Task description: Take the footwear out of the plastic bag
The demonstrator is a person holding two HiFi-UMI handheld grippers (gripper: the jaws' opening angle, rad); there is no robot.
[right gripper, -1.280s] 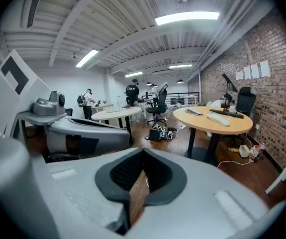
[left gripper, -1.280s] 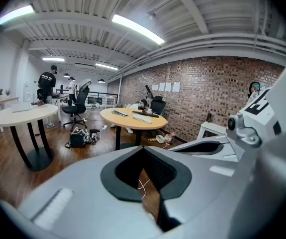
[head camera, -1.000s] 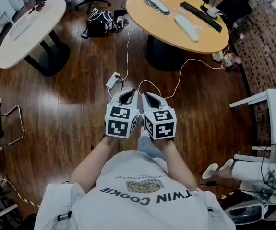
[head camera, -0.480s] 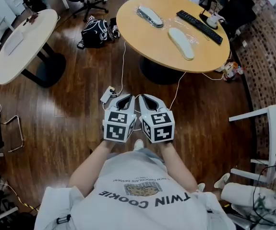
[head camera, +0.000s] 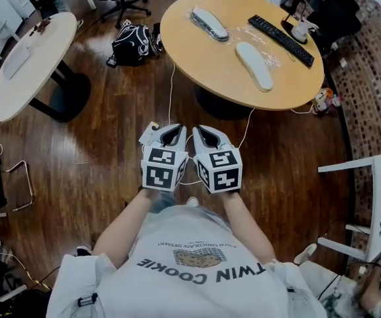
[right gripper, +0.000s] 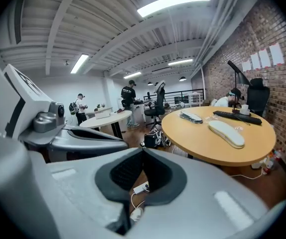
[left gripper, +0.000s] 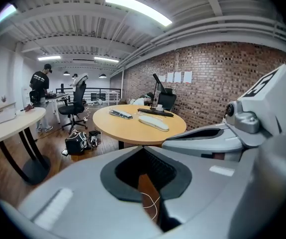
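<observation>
Two pieces of footwear lie on the round wooden table (head camera: 210, 58) ahead of me. One is a white slipper (head camera: 253, 65) in clear plastic, the other a grey one (head camera: 210, 23) in a bag. They also show in the left gripper view, slipper (left gripper: 153, 123) and grey one (left gripper: 120, 114), and in the right gripper view (right gripper: 226, 133). My left gripper (head camera: 175, 131) and right gripper (head camera: 202, 131) are held side by side before my chest, over the floor and short of the table. Both are shut and empty, as seen along the left jaws (left gripper: 143, 148) and right jaws (right gripper: 143, 151).
A black keyboard (head camera: 281, 31) and a small white item (head camera: 301, 30) lie at the table's far side. A white oval table (head camera: 28, 65) stands to the left, a black backpack (head camera: 130, 45) and a power strip (head camera: 149, 134) with cables lie on the wooden floor. A white frame (head camera: 376, 197) stands to the right.
The round table has drifted a little nearer and leftward in the head view as I stepped toward it. Both grippers stay together, shut.
</observation>
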